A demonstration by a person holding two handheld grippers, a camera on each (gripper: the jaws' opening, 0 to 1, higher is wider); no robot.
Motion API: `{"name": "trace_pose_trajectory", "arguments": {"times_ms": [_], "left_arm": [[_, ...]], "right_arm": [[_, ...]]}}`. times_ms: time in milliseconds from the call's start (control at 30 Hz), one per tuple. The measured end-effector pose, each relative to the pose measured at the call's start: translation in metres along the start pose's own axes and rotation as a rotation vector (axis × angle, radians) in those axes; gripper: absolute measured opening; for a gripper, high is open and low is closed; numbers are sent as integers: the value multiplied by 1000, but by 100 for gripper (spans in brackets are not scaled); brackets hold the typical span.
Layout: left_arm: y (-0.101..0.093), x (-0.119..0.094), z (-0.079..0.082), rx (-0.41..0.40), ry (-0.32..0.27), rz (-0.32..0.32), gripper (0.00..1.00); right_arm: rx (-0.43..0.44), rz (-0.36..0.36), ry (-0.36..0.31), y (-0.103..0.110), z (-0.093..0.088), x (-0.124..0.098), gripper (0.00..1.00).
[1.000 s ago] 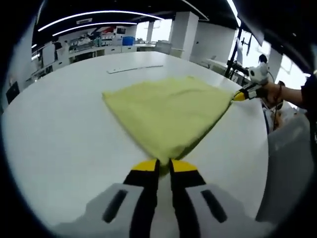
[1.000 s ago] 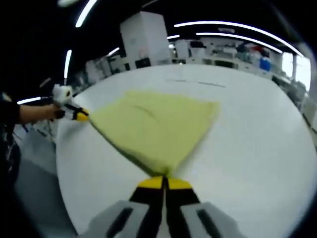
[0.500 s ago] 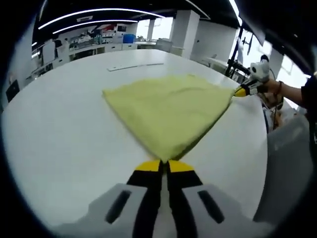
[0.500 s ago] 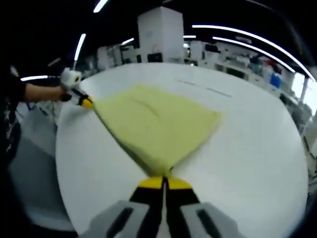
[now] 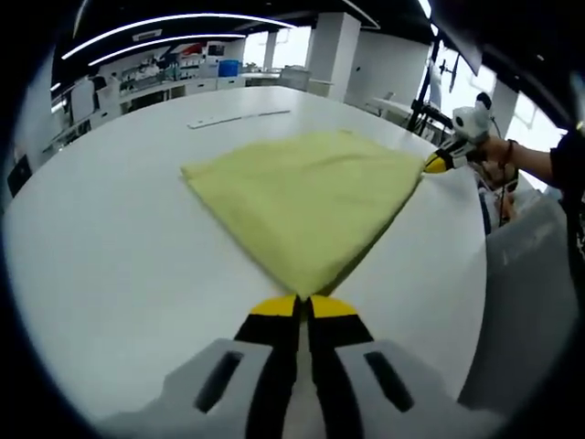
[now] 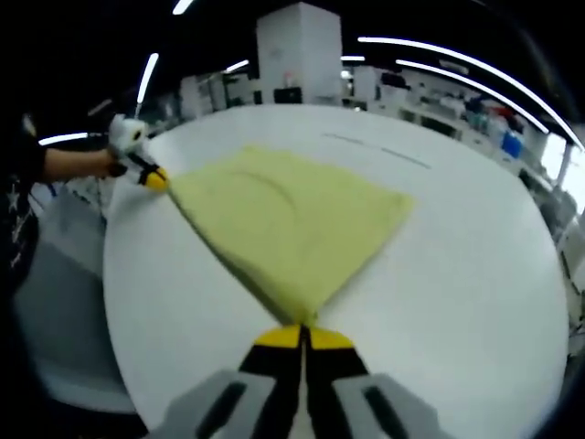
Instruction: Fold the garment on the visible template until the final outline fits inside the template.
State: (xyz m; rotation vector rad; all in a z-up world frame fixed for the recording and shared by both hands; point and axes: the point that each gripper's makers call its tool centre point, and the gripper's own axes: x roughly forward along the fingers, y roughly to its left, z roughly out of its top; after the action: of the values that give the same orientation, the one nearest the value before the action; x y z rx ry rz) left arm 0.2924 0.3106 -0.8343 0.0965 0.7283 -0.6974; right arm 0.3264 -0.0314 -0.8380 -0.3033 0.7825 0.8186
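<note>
in the left gripper view, the left gripper (image 5: 303,306) with yellow-tipped black jaws is clamped on the near corner of a pale yellow folded cloth garment (image 5: 306,197) lying flat on a round white table (image 5: 110,238). in the right gripper view, the right gripper (image 6: 303,334) pinches another corner of the garment (image 6: 288,224), jaws closed together. beyond the cloth, thin template lines (image 5: 238,118) mark the tabletop, with white desks behind.

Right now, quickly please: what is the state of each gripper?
Left gripper: shut on a corner of the yellow cloth.
Right gripper: shut on another corner of the cloth.
</note>
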Motion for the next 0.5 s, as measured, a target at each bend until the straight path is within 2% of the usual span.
{"name": "trace_pose_trajectory", "arguments": {"times_ms": [500], "left_arm": [[-3,-3,-5,-9,6,4,0]], "right_arm": [[4,1,14,1,-6,-3,0]]}}
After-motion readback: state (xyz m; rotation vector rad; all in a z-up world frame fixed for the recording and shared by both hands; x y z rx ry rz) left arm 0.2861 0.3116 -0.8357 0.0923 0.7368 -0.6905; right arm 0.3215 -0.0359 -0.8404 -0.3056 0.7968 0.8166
